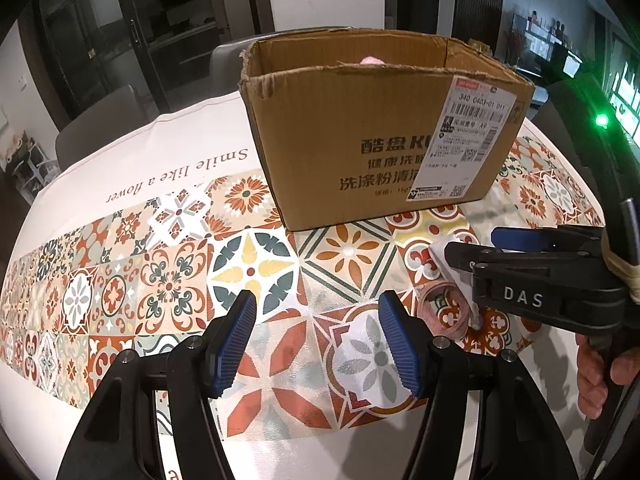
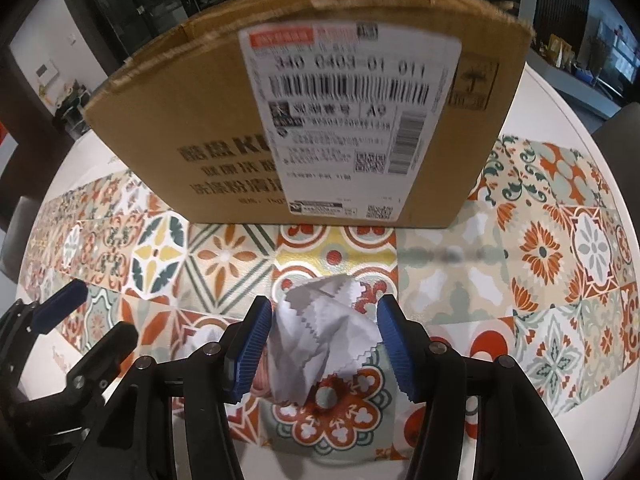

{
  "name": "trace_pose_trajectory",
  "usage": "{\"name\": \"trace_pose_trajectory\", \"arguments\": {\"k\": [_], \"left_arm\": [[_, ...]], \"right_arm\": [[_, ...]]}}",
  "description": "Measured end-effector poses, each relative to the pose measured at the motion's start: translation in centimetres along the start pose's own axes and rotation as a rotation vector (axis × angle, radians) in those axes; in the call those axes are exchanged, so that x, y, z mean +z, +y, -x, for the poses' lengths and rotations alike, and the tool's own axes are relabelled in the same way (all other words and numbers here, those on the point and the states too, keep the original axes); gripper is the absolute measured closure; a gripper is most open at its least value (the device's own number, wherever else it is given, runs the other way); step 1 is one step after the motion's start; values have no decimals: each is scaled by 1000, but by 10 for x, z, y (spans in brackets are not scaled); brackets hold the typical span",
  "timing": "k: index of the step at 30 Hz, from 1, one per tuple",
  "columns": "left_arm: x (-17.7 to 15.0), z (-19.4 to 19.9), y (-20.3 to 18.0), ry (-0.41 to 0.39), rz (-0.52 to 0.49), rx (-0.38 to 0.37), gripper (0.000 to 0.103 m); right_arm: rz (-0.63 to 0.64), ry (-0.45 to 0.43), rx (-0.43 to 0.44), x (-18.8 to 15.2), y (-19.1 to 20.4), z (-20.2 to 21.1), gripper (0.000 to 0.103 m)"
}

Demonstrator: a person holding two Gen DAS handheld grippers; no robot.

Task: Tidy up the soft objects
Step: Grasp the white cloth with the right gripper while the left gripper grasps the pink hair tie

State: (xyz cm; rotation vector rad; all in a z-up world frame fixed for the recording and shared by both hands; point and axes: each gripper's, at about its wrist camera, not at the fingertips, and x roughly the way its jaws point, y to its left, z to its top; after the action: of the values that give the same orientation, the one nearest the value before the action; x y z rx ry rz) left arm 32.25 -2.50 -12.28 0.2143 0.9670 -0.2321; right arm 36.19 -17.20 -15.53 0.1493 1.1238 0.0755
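With the crumpled white cloth sitting dead centre between the right gripper pads, stretching toward 12 o'clock, closing in but not pinching yet.

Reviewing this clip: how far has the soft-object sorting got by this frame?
Done: something pink already shows inside the open cardboard box. In hand: the right tongs straddle a crumpled white cloth on the patterned tablecloth, jaws closing but not yet gripping. Left: that cloth and a pinkish item beside it remain outside the box; the left tongs are open and empty.
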Motion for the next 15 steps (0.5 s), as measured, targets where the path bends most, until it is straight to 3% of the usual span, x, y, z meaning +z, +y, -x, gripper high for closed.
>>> {"name": "trace_pose_trajectory", "arguments": {"k": [14,15], "left_arm": [[-3,-9,-5,30,-19,3,41],[-3,-9,-5,33,-17,2,40]], "right_arm": [[-27,59,-18,-6,-11,-28,47],[-26,62,-16,-7,-11,-30,51]]}}
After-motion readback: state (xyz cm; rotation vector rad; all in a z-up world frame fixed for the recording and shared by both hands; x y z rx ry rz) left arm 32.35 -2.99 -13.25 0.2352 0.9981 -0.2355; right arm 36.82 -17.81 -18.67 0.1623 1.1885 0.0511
